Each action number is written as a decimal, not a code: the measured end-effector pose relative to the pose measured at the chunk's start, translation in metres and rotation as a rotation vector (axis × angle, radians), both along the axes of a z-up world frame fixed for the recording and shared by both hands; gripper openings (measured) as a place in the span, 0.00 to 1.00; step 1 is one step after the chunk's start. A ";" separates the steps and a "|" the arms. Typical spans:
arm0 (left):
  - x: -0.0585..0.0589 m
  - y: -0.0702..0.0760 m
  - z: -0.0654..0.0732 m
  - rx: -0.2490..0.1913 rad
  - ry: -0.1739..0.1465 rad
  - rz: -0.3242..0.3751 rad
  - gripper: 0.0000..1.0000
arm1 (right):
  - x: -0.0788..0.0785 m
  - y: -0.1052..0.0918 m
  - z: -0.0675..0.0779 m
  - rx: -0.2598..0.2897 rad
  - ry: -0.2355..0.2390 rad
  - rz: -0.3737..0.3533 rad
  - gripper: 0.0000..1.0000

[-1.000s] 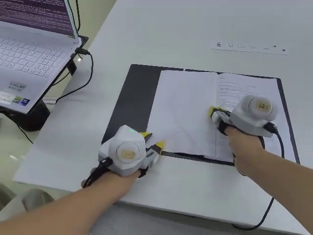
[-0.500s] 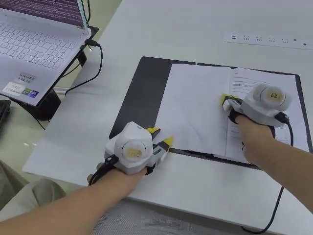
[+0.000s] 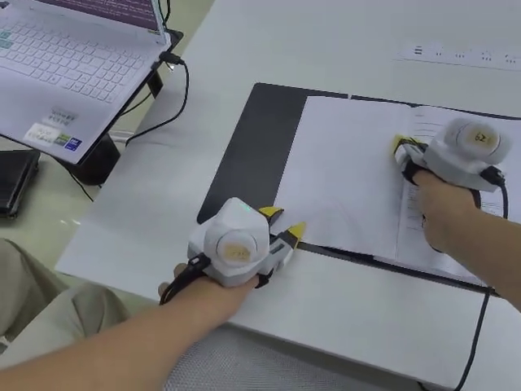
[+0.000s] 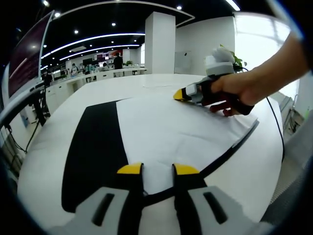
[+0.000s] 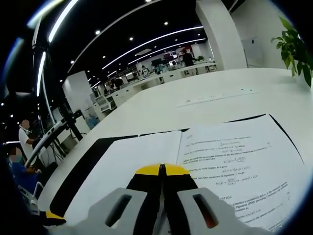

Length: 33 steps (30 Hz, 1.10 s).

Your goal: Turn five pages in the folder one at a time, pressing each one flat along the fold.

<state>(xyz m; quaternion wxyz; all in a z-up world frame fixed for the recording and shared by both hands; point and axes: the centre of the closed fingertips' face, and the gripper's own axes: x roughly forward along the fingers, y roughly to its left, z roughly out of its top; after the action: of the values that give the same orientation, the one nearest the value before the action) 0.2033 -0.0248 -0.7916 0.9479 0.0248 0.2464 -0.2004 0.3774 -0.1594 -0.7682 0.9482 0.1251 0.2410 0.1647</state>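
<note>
My right claw [image 3: 400, 147], pressed together, flattens the page [image 3: 342, 175] at the fold of the folder [image 3: 248, 155]; left claw [image 3: 284, 222] spread; next, I'd pinch another page.

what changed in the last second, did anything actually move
Mostly the head camera swung; the scene barely changed. The right gripper, jaws shut, seems to have crept along the fold, away from the person. The left gripper stayed open at the near corner of the page. The folder stayed put; nothing was taken hold of or let go.
</note>
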 end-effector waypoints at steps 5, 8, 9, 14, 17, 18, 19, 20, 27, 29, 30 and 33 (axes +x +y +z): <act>-0.001 0.001 0.000 -0.003 -0.001 0.001 0.22 | 0.017 -0.003 -0.003 -0.010 -0.009 -0.001 0.00; -0.001 0.001 0.000 -0.005 0.001 0.002 0.22 | 0.023 -0.002 -0.001 -0.024 -0.014 0.001 0.00; -0.001 0.001 0.001 -0.005 0.000 0.002 0.22 | 0.027 -0.002 0.000 -0.031 -0.018 0.001 0.00; -0.001 0.001 0.000 -0.006 0.001 0.002 0.22 | 0.047 -0.004 -0.002 -0.051 -0.025 -0.006 0.00; -0.001 0.001 0.001 -0.005 0.001 0.002 0.22 | 0.065 -0.007 -0.009 -0.056 -0.022 -0.009 0.00; 0.000 0.001 0.000 -0.006 0.000 0.002 0.22 | 0.071 -0.008 -0.011 -0.059 -0.022 -0.008 0.00; 0.000 0.002 0.000 -0.006 0.000 0.002 0.22 | 0.074 -0.008 -0.011 -0.065 -0.022 -0.004 0.00; 0.000 0.002 0.000 -0.006 0.000 0.002 0.22 | 0.076 -0.009 -0.011 -0.068 -0.022 -0.003 0.00; 0.001 0.002 0.000 -0.009 -0.001 0.005 0.22 | 0.082 -0.011 -0.015 -0.066 -0.024 -0.004 0.00; 0.001 0.002 0.001 -0.010 0.000 0.005 0.21 | 0.082 -0.013 -0.016 -0.054 -0.023 -0.006 0.00; 0.001 0.002 0.001 -0.010 0.000 0.006 0.21 | 0.082 -0.013 -0.016 -0.050 -0.021 -0.004 0.00; 0.002 0.002 0.001 -0.011 0.000 0.006 0.21 | 0.080 -0.013 -0.017 -0.042 -0.021 0.002 0.00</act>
<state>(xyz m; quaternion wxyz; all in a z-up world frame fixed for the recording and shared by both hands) 0.2050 -0.0230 -0.7908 0.9487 0.0189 0.2453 -0.1988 0.4571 -0.1722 -0.7851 0.9529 0.1034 0.2345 0.1619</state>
